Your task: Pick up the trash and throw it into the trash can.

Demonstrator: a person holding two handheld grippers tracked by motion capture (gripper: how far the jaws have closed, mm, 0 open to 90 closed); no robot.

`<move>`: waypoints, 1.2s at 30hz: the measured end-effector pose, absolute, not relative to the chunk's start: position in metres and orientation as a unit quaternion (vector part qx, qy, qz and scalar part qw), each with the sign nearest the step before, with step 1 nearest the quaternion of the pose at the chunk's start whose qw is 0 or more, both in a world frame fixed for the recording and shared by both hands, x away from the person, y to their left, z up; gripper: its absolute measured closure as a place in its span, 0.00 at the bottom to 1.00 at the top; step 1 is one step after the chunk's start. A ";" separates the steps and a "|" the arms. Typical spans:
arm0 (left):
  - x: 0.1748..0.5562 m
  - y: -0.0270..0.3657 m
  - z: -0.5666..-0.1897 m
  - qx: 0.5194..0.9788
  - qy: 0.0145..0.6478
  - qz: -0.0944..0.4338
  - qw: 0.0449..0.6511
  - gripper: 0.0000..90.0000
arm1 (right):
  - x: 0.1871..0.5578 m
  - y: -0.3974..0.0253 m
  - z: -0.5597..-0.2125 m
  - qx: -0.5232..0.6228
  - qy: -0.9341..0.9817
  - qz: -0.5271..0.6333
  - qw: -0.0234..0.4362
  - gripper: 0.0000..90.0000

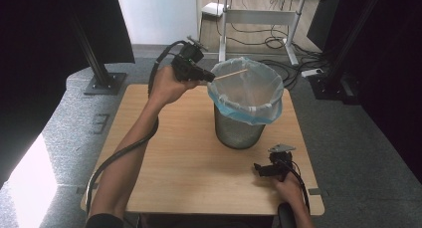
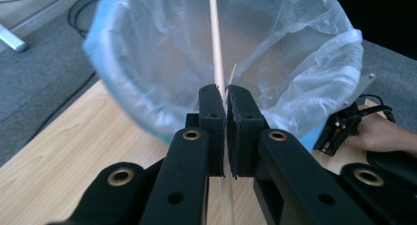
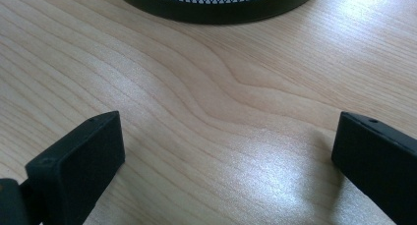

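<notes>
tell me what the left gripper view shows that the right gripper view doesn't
Left gripper view: its jaws shut on a thin wooden stick that points over the mouth of the bag-lined bin, the pale blue bin bag, grey carpet, and farther off the person's other hand with the right gripper.

Right gripper view: the right gripper, jaws wide apart and low over bare wood, and the black mesh base of the bin.

Both: the light wooden table and the bin.

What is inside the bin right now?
The bin holds a clear liner folded over its rim. The stick in the left gripper reaches over the opening. No rubbish shows on the liner's walls; the bottom is out of sight.
</notes>
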State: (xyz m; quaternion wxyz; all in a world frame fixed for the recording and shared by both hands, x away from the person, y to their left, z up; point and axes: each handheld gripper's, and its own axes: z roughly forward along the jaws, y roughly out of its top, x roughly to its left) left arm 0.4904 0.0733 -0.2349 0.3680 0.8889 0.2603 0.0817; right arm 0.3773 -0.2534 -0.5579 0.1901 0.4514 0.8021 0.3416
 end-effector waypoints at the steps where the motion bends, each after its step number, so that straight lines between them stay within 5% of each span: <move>1: 0.492 0.069 -0.237 0.890 0.259 0.081 0.367 0.95 | 0.377 -0.253 -0.558 0.451 0.802 0.342 0.190 0.00; 3: 0.495 0.062 -0.240 0.886 0.261 0.093 0.372 0.94 | 0.377 -0.253 -0.558 0.451 0.803 0.342 0.190 0.00; 7: 0.497 0.056 -0.243 0.880 0.264 0.121 0.375 0.55 | 0.377 -0.253 -0.558 0.450 0.803 0.341 0.189 0.00; 14: 0.487 0.078 -0.245 0.870 0.275 0.148 0.382 0.18 | 0.377 -0.253 -0.558 0.449 0.804 0.342 0.189 0.00; 36: 0.452 0.191 -0.301 0.840 0.324 0.149 0.409 0.00 | 0.377 -0.253 -0.558 0.449 0.804 0.341 0.189 0.00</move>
